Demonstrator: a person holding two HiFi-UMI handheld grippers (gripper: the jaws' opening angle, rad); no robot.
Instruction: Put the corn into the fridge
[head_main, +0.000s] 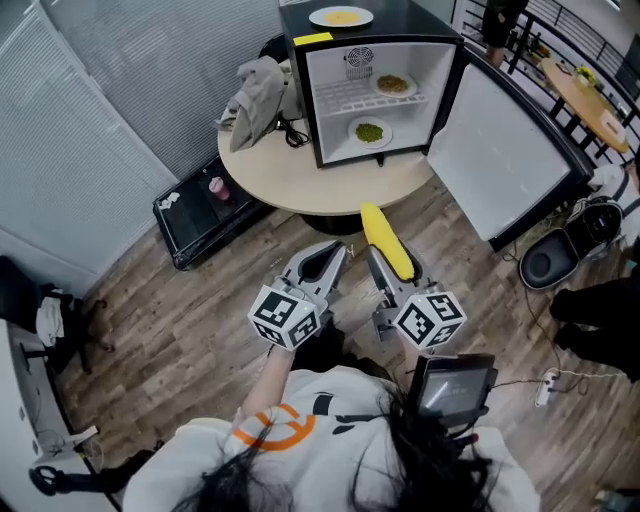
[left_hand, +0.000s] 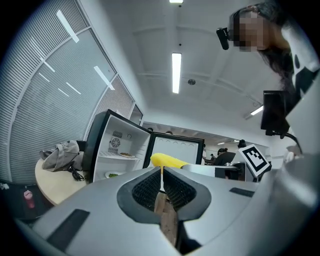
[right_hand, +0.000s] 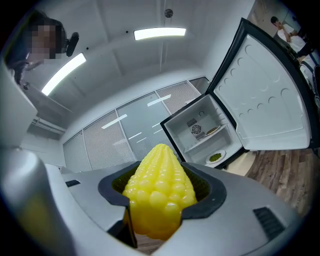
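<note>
Right claw (head_main: 392, 262): jaws clamped on the corn, one on each side of the cob; points level toward the fridge.
Corn (right_hand: 159, 195): yellow cob, lengthwise between the right claw's jaws, tapered tip jutting out past the jaw tips; held over the floor, short of the table rim, outside the fridge.
Left claw (head_main: 325, 258): jaws drawn together with only a thin slit between them, nothing held; just beside the right claw, on its left, pointing the same way.
Fridge (head_main: 420, 20): small, black outside, white inside; stands open on the round table, ahead of both claws and well apart from them.
Fridge door (head_main: 500, 150): swung wide, ahead and to the right of the right claw.
Top plate (head_main: 341, 16): on the fridge roof, yellow food on it.
Shelf plate (head_main: 392, 84): on the wire shelf inside, brownish food.
Lower plate (head_main: 369, 131): on the fridge floor under the shelf, green food; straight ahead of the right claw.
Round table (head_main: 290, 185): pale top, its near rim just ahead of the corn's tip.
Grey cloth (head_main: 255, 100): heaped on the table left of the fridge, ahead and left of the left claw.
Black case (head_main: 200, 215): on the floor beside the table, ahead and left of the left claw.
Pink bottle (head_main: 216, 187): upright inside the black case.
Floor (head_main: 180, 330): wood planks, beneath both claws.
</note>
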